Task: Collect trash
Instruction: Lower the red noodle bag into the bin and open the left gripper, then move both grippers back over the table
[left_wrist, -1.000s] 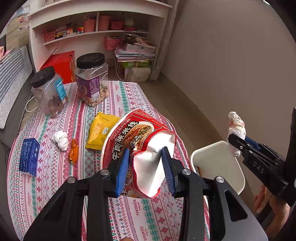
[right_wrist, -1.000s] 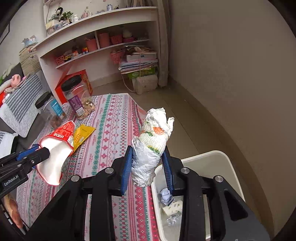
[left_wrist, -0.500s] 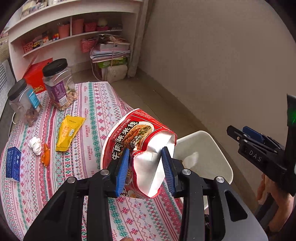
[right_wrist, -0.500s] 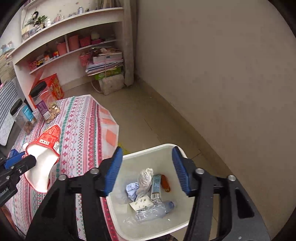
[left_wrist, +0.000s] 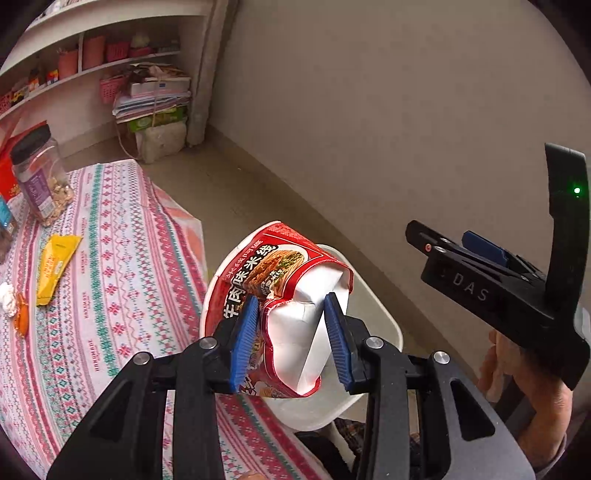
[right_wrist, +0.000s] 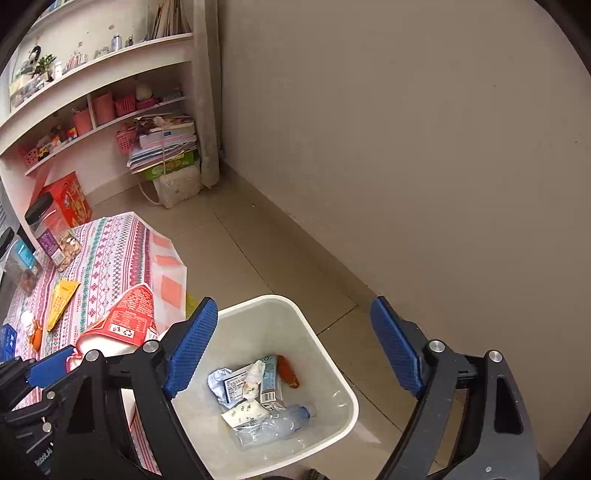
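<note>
My left gripper (left_wrist: 290, 338) is shut on a crushed red noodle cup (left_wrist: 280, 291) and holds it above the near rim of the white trash bin (left_wrist: 373, 314). The cup also shows in the right wrist view (right_wrist: 122, 321). My right gripper (right_wrist: 291, 347) is wide open and empty above the bin (right_wrist: 325, 354). The bin holds a crumpled wrapper wad (right_wrist: 253, 376), a small carton (right_wrist: 269, 384), a plastic bottle (right_wrist: 273, 421) and an orange piece (right_wrist: 288, 373). On the table lie a yellow packet (left_wrist: 55, 266), a white paper ball (left_wrist: 7, 299) and an orange wrapper (left_wrist: 20, 317).
The table (left_wrist: 122, 258) has a patterned cloth and stands left of the bin. Snack jars (left_wrist: 38, 181) stand at its far end. A blue box (right_wrist: 7, 339) lies at the table's left edge. A beige wall (right_wrist: 406, 147) runs along the right. Shelves and stacked papers (right_wrist: 162, 144) stand behind.
My right gripper opened and dropped the wrapper wad into the bin, then opened wider. My left gripper carried the noodle cup rightward from the table to over the bin.
</note>
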